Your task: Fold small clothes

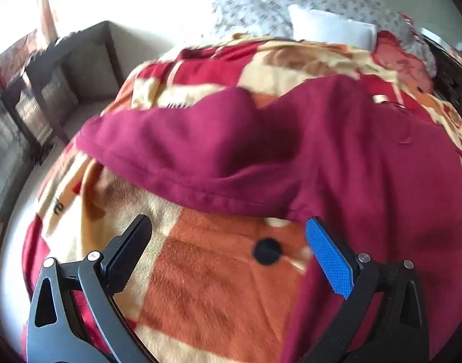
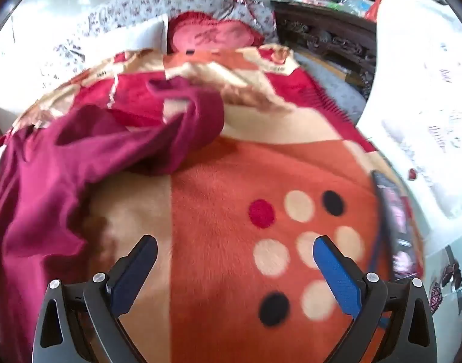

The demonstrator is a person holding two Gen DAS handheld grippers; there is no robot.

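On blanket [image 2: 219, 181] | maroon garment [image 1: 336, 157] crumpled, shape unclear, edges cropped | both jaws spread, empty

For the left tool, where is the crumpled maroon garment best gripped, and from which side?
Probably the stitched hem of the crumpled maroon cotton garment, approached from the near side, low over the patterned orange fleece blanket. That edge faces the open left tool, slightly lifted.

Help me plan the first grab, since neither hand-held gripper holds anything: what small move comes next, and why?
Probably ease the left hand-held gripper forward onto the hem of the maroon garment. Its jaws are open, and that hem lies crumpled just ahead on the blanket. The right hand-held gripper faces bare blanket.
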